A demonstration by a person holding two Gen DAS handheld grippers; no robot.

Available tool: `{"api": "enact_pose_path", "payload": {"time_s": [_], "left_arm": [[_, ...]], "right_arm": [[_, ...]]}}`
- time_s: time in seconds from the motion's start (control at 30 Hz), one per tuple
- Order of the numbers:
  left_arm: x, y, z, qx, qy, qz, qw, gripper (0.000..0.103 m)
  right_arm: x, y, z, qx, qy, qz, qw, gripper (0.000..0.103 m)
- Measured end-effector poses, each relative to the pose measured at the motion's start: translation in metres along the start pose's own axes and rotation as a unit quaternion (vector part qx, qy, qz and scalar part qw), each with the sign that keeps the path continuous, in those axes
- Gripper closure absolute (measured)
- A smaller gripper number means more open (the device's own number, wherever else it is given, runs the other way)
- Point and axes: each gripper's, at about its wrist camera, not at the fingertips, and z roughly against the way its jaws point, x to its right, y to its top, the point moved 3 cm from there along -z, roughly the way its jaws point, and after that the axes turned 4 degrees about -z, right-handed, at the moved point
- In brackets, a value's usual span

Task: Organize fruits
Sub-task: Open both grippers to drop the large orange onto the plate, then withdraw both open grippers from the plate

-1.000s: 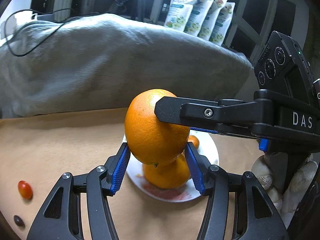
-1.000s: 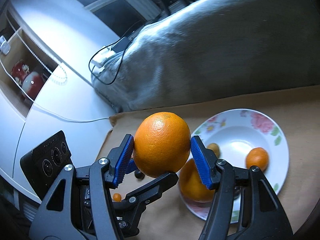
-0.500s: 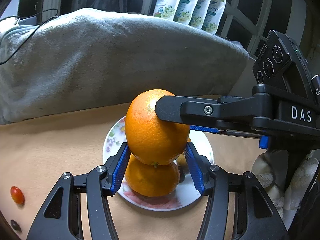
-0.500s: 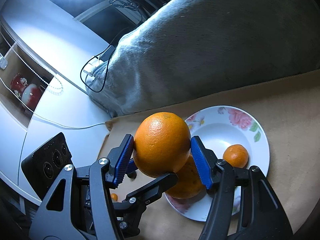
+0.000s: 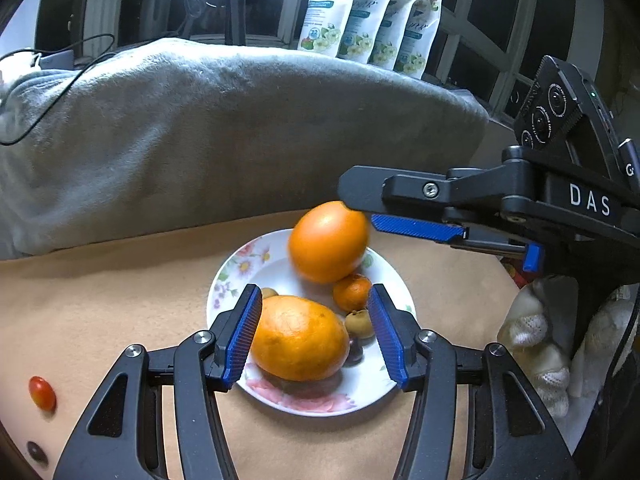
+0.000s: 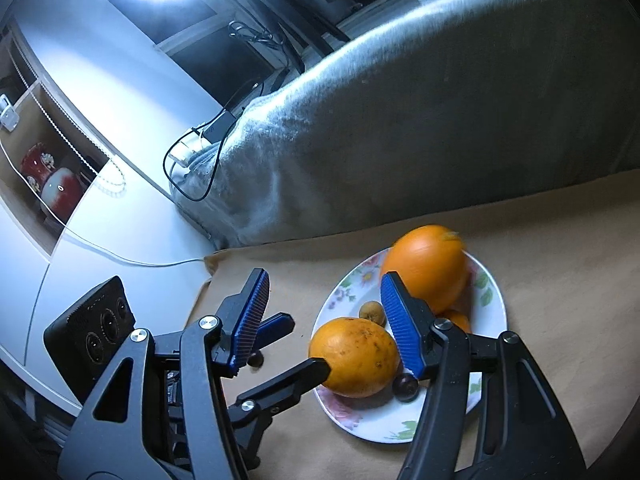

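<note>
A flowered white plate (image 5: 236, 276) (image 6: 490, 312) sits on the tan cloth. On it lie a large orange (image 5: 300, 338) (image 6: 354, 358), a small tangerine (image 5: 352, 293), a brown fruit (image 5: 358, 323) and a dark fruit (image 6: 405, 387). A second large orange (image 5: 328, 242) (image 6: 426, 266) is blurred over the plate's far side, free of both grippers. My left gripper (image 5: 314, 334) is open just above the plate. My right gripper (image 6: 324, 322) (image 5: 416, 216) is open, coming in from the right.
A grey blanket (image 5: 220, 136) is heaped behind the cloth. A cherry tomato (image 5: 42, 392) and a dark small fruit (image 5: 37, 451) lie at the left on the cloth. Pouches (image 5: 372, 20) stand by the window. A gloved hand (image 5: 536, 344) holds the right gripper.
Both grippers held one large orange together over the plate. Both have opened, and the orange has dropped out toward the plate's far side.
</note>
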Motion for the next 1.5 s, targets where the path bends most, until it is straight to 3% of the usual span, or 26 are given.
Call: {"api": "enact_pose_path", "payload": {"time_s": [0.47, 0.57, 0.73, 0.87, 1.0, 1.07, 1.5], "left_arm": [[0.0, -0.003, 0.016, 0.015, 0.004, -0.002, 0.9999, 0.048], [0.0, -0.004, 0.019, 0.018, 0.008, -0.003, 0.9998, 0.047], [-0.001, -0.007, 0.027, 0.023, 0.014, -0.005, 0.9996, 0.04], [-0.001, -0.01, 0.035, 0.032, 0.022, -0.009, 0.9992, 0.031], [0.001, -0.012, 0.04, 0.037, 0.031, -0.013, 0.9987, 0.024], [0.002, -0.013, 0.042, 0.039, 0.033, -0.013, 0.9986, 0.024], [-0.003, -0.025, 0.058, 0.045, 0.048, -0.01, 0.9978, 0.024]], "right_arm": [[-0.01, -0.01, 0.019, 0.019, -0.031, 0.03, 0.999, 0.04], [-0.012, -0.013, 0.024, 0.027, -0.044, 0.038, 0.998, 0.026], [-0.013, -0.018, 0.031, 0.034, -0.063, 0.048, 0.996, 0.024], [-0.014, -0.022, 0.037, 0.048, -0.085, 0.058, 0.994, 0.013], [-0.014, -0.026, 0.042, 0.057, -0.114, 0.067, 0.99, 0.012], [-0.014, -0.028, 0.045, 0.063, -0.131, 0.07, 0.987, 0.001], [-0.027, -0.049, 0.055, 0.086, -0.213, 0.131, 0.964, 0.0]]}}
